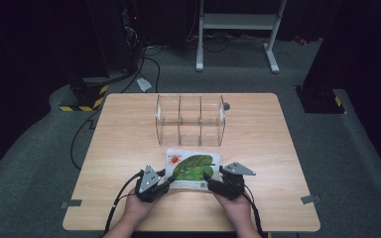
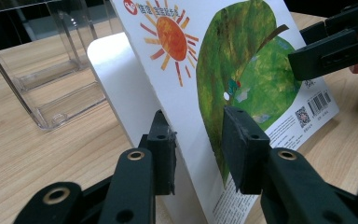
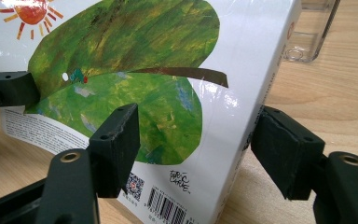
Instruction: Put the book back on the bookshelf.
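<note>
Dim workshop, pale wooden desk (image 1: 129, 148): a picture book (image 1: 193, 170) lies low in the frame's centre, before a clear three-bay organiser (image 1: 190, 120). Left hand-held gripper (image 2: 198, 140) pinches one cover edge; right hand-held gripper (image 3: 196, 140) straddles the spine, pads not yet pressing. Glossy, stiff, likely slippery; best gripped by the spine.

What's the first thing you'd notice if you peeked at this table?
The picture book with its big green leaf and orange sun, at the near edge of the wooden table. The left gripper pinches its left side while the right gripper straddles its right side. Behind it stands a clear plastic organizer with three compartments.
</note>
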Available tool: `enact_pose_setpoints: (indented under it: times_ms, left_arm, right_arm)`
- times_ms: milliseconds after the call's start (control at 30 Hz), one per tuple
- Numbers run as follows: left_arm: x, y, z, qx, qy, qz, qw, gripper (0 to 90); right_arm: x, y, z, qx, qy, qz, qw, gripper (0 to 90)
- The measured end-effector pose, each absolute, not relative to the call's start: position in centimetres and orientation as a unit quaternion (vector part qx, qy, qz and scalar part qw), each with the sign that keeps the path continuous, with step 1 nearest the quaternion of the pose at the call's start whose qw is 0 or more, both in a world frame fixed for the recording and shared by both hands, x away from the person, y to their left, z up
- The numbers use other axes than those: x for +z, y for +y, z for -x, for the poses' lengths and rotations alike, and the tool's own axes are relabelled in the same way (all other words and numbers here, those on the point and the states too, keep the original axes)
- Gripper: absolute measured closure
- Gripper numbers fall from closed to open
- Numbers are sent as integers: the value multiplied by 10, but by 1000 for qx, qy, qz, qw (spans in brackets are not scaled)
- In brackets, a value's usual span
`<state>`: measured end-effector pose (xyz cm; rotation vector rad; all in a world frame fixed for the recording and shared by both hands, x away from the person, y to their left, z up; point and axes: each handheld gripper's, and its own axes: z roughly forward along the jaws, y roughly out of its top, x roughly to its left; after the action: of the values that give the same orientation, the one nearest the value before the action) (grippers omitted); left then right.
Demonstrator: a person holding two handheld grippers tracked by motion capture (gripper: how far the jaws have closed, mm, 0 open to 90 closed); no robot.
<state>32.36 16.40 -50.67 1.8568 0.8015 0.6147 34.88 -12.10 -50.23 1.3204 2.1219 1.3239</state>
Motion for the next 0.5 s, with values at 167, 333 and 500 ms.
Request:
enact_pose_setpoints:
  times_ms: [167,333,500]
  left_arm:
    - [-507,164,-324,253,330,-768,487,657]
    - [-510,162,-324,255,330,-774,477,660]
    - [-511,161,-325,253,331,-777,473,664]
  right_arm:
    - [-501,-121,-347,465,739,-459,164,333]
    - [-497,-122,-344,473,733,-456,177,339]
    - [-495,-123,-342,477,731,-451,186,341]
